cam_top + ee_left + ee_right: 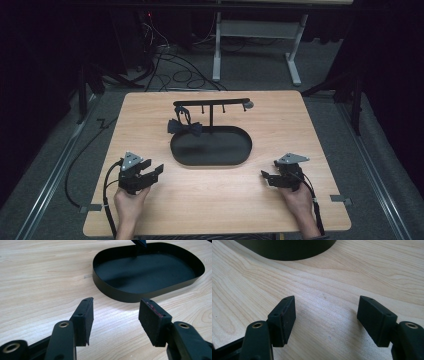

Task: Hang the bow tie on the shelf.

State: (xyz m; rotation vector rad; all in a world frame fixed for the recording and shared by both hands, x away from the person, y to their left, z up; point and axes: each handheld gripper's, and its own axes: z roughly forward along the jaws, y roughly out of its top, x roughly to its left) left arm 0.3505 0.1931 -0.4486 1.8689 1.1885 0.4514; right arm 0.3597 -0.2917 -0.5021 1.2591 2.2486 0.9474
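While both hands rest low on the counter point(280, 210), the left gripper point(151, 172) and right gripper point(265, 176) hold their jaws released and empty. A dark bow tie point(185, 128) hangs from the stand's rail point(212, 103), above the far left edge of the black oval tray point(140, 296). Any hurried reach risks knocking the slim stand or snagging its hooks.

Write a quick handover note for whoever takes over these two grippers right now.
Left gripper: jaws open, nothing between them, near the table's front left.
Right gripper: jaws open, nothing between them, front right.
Bow tie: hangs from the left end of the black rack, over the back edge of the oval tray.
Done: no grasp yet.
Left: probably reach for the bow tie.
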